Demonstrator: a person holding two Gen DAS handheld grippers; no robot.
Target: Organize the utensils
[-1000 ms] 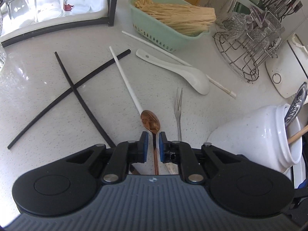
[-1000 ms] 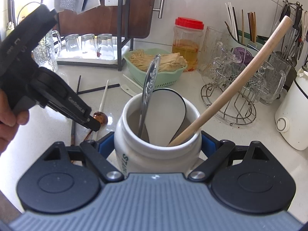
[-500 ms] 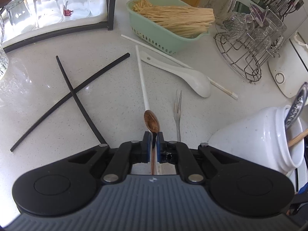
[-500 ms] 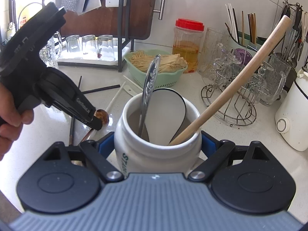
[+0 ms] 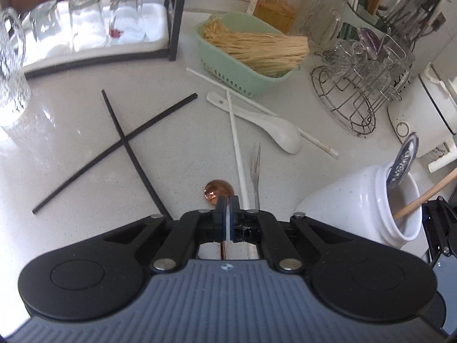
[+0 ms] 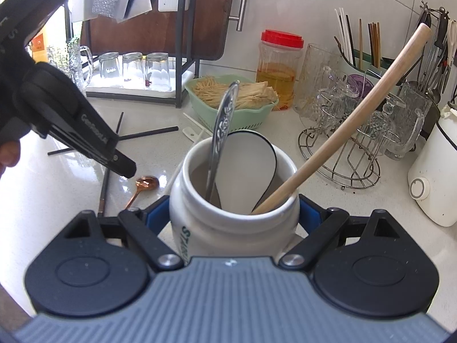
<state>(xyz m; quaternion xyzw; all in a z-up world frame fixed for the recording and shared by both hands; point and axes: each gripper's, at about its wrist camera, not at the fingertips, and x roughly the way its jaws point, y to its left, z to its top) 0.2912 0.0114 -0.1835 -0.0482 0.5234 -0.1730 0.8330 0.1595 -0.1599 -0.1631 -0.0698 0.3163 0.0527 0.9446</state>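
A copper spoon (image 5: 218, 192) lies flat on the counter (image 5: 71, 131). My left gripper (image 5: 227, 204) hovers just over its neck; its jaws have just closed pad to pad with nothing between them. In the right wrist view the left gripper (image 6: 125, 168) hangs clear above the copper spoon (image 6: 147, 183). My right gripper (image 6: 232, 214) is shut on a white jar (image 6: 228, 228) that holds a metal spoon (image 6: 224, 120), a wooden handle (image 6: 357, 120) and a white ladle (image 6: 245, 165). A fork (image 5: 255, 171), a white chopstick (image 5: 235, 143), a white ceramic spoon (image 5: 274, 131) and two crossed black chopsticks (image 5: 137, 165) lie loose.
A green basket of noodles (image 5: 242, 65) and a second white chopstick (image 5: 314, 140) lie behind the utensils. At right stand a wire rack of glassware (image 5: 357, 91) and a white appliance (image 5: 420, 114). A tray of upturned glasses (image 5: 85, 28) sits back left. A hand (image 6: 8, 154) holds the left gripper.
The left jaws closed fully and the gripper rose; the copper spoon stayed on the counter, its bowl turned. The white chopstick swung right, its far end now over the ceramic spoon's handle.
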